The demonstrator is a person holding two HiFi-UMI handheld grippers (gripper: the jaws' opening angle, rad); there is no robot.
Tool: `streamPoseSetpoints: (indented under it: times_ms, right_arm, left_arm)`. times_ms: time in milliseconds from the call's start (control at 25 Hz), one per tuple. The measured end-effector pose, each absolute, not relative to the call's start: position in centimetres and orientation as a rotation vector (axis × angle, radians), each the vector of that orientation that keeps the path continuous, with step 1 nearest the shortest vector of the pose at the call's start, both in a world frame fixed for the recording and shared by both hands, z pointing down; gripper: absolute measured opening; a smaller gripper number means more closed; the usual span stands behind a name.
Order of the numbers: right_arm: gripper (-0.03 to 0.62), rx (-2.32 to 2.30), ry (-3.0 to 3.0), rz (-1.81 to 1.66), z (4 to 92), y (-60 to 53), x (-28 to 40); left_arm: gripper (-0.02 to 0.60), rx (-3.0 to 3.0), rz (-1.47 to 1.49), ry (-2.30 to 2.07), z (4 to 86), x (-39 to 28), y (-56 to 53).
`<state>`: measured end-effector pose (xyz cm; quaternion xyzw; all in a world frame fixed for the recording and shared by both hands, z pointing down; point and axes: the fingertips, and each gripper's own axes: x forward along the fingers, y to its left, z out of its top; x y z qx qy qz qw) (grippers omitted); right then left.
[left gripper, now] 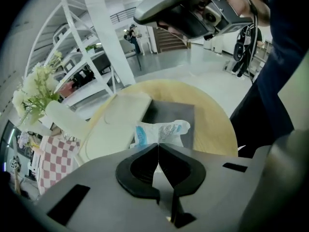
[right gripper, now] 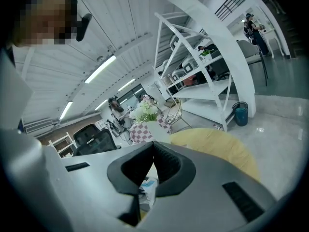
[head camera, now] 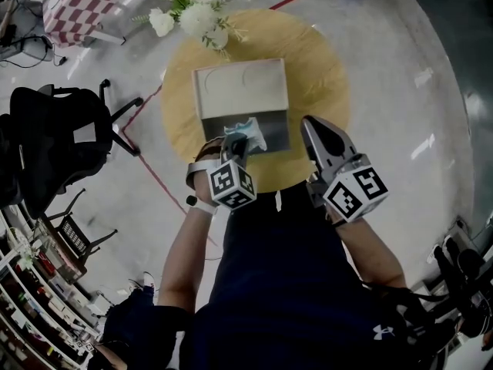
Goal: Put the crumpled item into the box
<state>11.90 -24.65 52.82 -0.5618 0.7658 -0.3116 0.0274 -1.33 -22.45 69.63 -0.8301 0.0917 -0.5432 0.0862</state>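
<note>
Where the left gripper points steeply down over the round yellow wooden table, its two jaws are pressed together, and a crumpled white-and-blue plastic wrapper is pinched at their very tips. In the left gripper view the wrapper fans out just past the closed tips of that gripper. Its long axis lies crosswise to the jaws: one end reaches out to their left, and the other, rounder end points to their right, toward the other tool. Its printed blue patches face up.

Directly beyond and under those tips sits the cream rectangular box. Its pale lid is laid open on the far side and its dark grey inside is bare. The wrapper hangs over the near part of that dark inside. Whether it touches the bottom I cannot tell from where I stand.

The right gripper is just beside the box's right corner, apart from the wrapper, and aims more level than the left one. Its jaws are also closed on each other with nothing between them, and a bit of the wrapper shows below them. Past the box, well beyond both tools, a bunch of white flowers stands at the table's far edge.
</note>
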Motion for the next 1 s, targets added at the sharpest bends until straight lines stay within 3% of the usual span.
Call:
streamPoseSetpoints:
  times_ms: [1000]
  right_arm:
    - [0.002,-1.755,2.364,-0.965,52.7,-24.6,12.7]
  left_arm:
    - [0.020,-2.446,-1.800,0.112,74.8,-0.7,-22.9]
